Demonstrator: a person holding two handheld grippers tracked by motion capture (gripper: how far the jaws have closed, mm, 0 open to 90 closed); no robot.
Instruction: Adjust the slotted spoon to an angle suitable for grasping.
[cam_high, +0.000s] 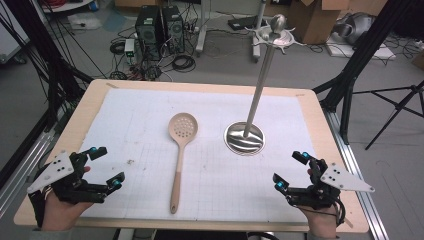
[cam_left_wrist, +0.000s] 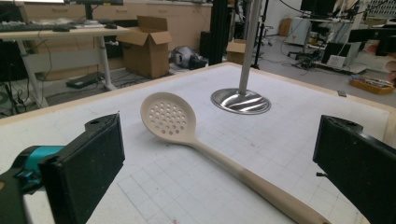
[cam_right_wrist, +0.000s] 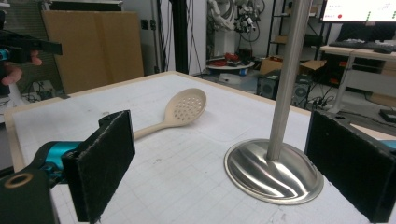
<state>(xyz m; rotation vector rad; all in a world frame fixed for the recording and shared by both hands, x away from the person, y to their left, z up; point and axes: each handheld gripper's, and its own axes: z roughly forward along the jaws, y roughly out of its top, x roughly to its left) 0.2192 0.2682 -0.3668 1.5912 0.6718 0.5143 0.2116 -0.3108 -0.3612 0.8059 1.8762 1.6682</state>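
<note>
both grippers' jaws stand wide apart, holding nothing: left gripper (cam_high: 104, 167) at the table's near left corner, right gripper (cam_high: 291, 170) at the near right. between them the slotted spoon (cam_high: 180, 150) lies flat on the white grid mat (cam_high: 135, 125), bowl away from the person. beside its bowl stands a steel stand (cam_high: 248, 131). no legible writing.

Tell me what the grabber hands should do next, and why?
Probably the left gripper should move in toward the spoon handle. Both grippers are open and hold nothing, the right gripper too, and the spoon lies flat on the mat, a little nearer the left one. The stand is untouched.
</note>
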